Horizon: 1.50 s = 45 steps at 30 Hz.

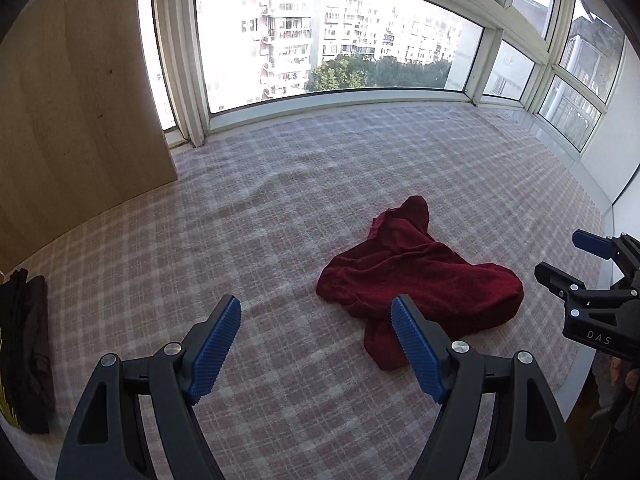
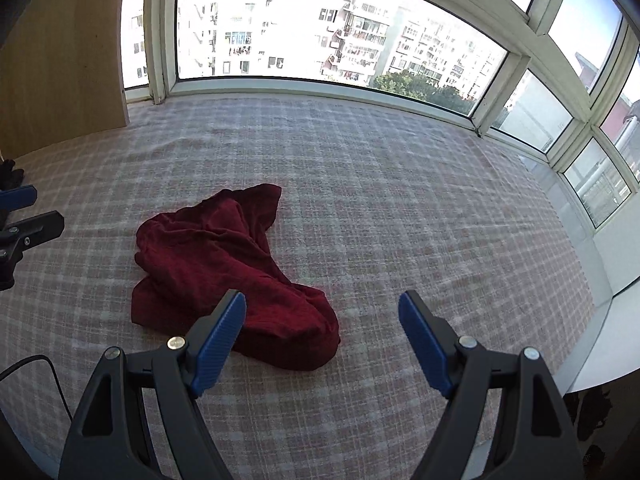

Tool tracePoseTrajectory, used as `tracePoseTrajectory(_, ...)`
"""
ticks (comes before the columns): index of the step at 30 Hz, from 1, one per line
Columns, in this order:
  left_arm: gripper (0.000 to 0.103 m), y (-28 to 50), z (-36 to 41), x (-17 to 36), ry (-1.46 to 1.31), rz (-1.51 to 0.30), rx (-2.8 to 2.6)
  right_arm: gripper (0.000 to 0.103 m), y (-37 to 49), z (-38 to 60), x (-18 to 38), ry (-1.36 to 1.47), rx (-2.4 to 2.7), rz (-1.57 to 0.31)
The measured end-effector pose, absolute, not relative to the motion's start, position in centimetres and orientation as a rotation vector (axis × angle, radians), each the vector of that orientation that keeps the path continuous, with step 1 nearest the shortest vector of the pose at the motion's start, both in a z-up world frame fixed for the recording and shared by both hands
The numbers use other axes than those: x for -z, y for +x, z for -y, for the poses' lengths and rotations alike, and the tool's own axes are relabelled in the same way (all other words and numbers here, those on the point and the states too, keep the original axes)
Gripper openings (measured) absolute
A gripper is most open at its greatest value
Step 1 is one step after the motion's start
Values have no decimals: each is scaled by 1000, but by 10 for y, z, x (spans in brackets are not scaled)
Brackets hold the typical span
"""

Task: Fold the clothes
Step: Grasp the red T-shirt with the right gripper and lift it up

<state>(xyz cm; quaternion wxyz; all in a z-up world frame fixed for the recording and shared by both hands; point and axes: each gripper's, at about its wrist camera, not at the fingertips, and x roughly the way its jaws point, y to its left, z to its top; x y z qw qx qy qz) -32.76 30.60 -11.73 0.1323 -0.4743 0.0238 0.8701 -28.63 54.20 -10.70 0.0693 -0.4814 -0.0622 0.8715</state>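
Red shirt (image 1: pixel 420 276) lying crumpled near the middle of the checked bed cover (image 1: pixel 280 200). Left gripper (image 1: pixel 316 320) and right gripper (image 2: pixel 322 316) both above it, fingers spread wide, holding nothing.

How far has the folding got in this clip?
Done: possibly a dark pile at the left edge of the checked cover, though whether it is folded is unclear. In hand: nothing; the left gripper and right gripper are both open, apart from the cloth. Left: the red garment lies crumpled and unfolded, so spreading and every fold remain.
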Motion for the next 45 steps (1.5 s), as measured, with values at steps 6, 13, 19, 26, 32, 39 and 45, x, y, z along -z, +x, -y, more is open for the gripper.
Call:
tracePoseTrajectory(6,76,-338,-324,150,-1432,-88,-2424,79,-279,-578,138,-1530,-2566,97)
tracePoseTrajectory(13,76,-323,-394,164,-1324,-296,-2220,79,-267,-616,169,-1632,-2507,-69)
tracePoseTrajectory(19,76,-315,-432,177,-1268,-437,-2135,78,-268,-611,183,-1682,-2577,-142)
tracePoseTrajectory(26,76,-328,-412,173,-1303,-363,-2177,74,-282,-603,197,-1708,-2629,-169)
tracePoseTrajectory(32,76,-333,-393,173,-1317,-342,-2209,36,-291,-600,203,-1759,-2675,-296)
tracePoseTrajectory(39,76,-335,-371,174,-1350,-308,-2243,15,-286,-603,189,-1718,-2725,-466)
tracePoseTrajectory(45,76,-327,-335,158,-1358,-267,-2316,13,-283,-581,140,-1610,-2862,-502)
